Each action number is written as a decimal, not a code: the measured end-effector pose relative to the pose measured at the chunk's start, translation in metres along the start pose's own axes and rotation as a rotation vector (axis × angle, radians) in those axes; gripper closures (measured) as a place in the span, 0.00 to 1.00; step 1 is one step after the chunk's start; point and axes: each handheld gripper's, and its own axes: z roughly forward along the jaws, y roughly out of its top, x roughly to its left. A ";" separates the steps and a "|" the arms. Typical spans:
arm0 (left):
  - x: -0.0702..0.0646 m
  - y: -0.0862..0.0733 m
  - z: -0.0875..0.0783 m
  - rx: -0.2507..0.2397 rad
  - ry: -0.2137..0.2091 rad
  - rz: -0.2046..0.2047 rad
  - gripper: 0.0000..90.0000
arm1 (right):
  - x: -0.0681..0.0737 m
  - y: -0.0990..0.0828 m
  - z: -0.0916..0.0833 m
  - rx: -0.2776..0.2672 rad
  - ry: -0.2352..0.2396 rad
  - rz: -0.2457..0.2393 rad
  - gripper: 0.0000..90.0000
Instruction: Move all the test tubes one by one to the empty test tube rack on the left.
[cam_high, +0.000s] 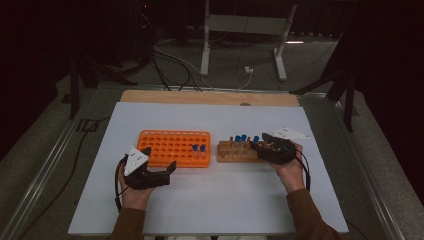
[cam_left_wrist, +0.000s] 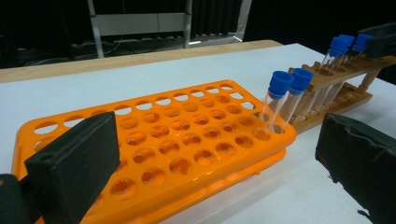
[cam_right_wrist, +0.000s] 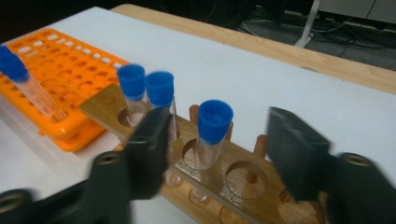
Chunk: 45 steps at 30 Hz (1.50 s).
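We see a white table (cam_high: 210, 200) in the middle of the high view, with an orange rack (cam_high: 172, 148) a little left of the middle and a wooden rack (cam_high: 235, 152) just to its right. Two tubes (cam_high: 199, 148) with blue caps stand at the right end of the orange rack. In the left gripper view they stand right of the middle, leaning a bit. More blue-capped tubes (cam_high: 242, 138) stand in the wooden rack. The left gripper (cam_high: 159, 164) sits at the lower left of the high view, just in front of the orange rack, and its jaws are wide apart with nothing between them. The right gripper (cam_high: 262, 145) is at the right end of the wooden rack. In the right gripper view its jaws are wide too, and one tube (cam_right_wrist: 212, 133) stands between them in the middle of the frame. We cannot see either jaw touching it.
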 end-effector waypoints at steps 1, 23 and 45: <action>0.000 0.000 0.000 -0.001 -0.001 -0.002 0.01 | 0.000 -0.001 0.002 0.006 0.002 0.000 0.55; 0.002 -0.002 0.001 0.006 0.014 -0.003 0.01 | 0.008 -0.002 0.019 0.035 0.006 -0.020 0.86; -0.001 -0.003 0.002 0.016 0.012 0.013 0.01 | 0.003 0.022 -0.005 0.000 0.038 -0.007 0.86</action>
